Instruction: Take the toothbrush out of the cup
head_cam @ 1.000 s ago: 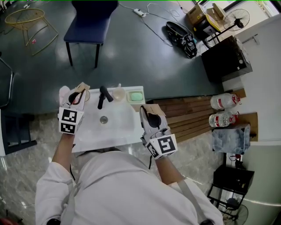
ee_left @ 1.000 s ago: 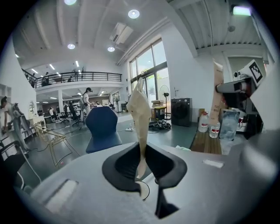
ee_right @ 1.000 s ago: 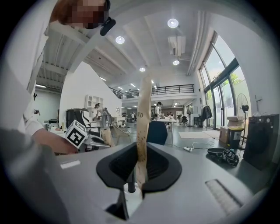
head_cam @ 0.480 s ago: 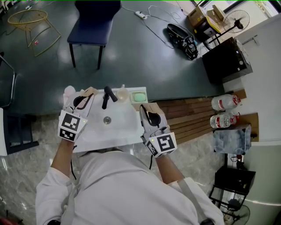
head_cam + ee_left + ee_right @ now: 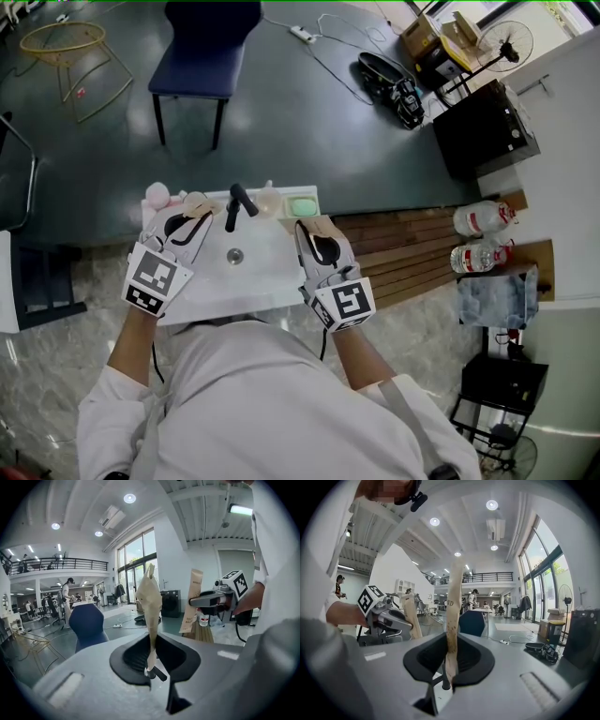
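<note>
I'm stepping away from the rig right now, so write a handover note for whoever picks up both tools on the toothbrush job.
Left tool: shut on a crumpled tan paper piece.
Right tool: shut on a flat tan printed sleeve.
Both are at the sink's sides; the cup stands at its back rim beside the faucet.
Done: neither held item is in the cup.
Left: confirm which holds the toothbrush; I cannot tell.

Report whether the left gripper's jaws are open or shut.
Shut: the left gripper pinches a beige paper packet that stands up between its jaws.
</note>
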`<state>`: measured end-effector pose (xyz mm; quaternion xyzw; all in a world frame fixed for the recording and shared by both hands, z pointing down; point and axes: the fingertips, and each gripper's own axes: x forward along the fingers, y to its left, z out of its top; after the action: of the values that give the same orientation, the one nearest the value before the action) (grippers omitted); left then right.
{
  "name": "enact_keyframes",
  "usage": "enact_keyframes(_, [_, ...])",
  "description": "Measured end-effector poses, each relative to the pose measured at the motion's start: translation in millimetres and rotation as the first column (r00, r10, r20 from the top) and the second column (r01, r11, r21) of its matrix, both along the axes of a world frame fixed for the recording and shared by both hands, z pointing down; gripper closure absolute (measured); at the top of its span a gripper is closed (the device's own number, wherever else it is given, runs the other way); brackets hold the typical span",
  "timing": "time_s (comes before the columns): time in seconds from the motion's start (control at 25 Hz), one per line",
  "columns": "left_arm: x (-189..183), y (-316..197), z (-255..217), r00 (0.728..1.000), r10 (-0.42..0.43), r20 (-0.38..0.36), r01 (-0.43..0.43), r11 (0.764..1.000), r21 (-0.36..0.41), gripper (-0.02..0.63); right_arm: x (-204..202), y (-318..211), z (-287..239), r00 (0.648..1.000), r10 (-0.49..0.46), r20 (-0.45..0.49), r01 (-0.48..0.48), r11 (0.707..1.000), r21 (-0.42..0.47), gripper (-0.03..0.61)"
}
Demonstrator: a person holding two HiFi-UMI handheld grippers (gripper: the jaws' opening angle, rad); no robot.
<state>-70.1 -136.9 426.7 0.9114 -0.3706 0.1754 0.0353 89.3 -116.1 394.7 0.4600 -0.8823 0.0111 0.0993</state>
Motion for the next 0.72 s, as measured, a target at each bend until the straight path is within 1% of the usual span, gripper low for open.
enact_keyframes(0.24, [4.4, 14.1, -10.0, 0.998, 0.053, 0.016, -0.053, 0.999, 0.004, 0.572, -9.8, 2.0, 0.0, 1.000, -0.012, 0.000, 0.012, 1.000, -0.001, 0.537])
enact_keyframes(0.72, [11.8, 31.0, -19.8, 0.992, 0.123, 0.030, -0.124, 0.992, 0.003, 0.571, -21.8, 3.0, 0.3, 0.999, -0.032, -0.003, 0.032, 0.999, 0.004, 0.537])
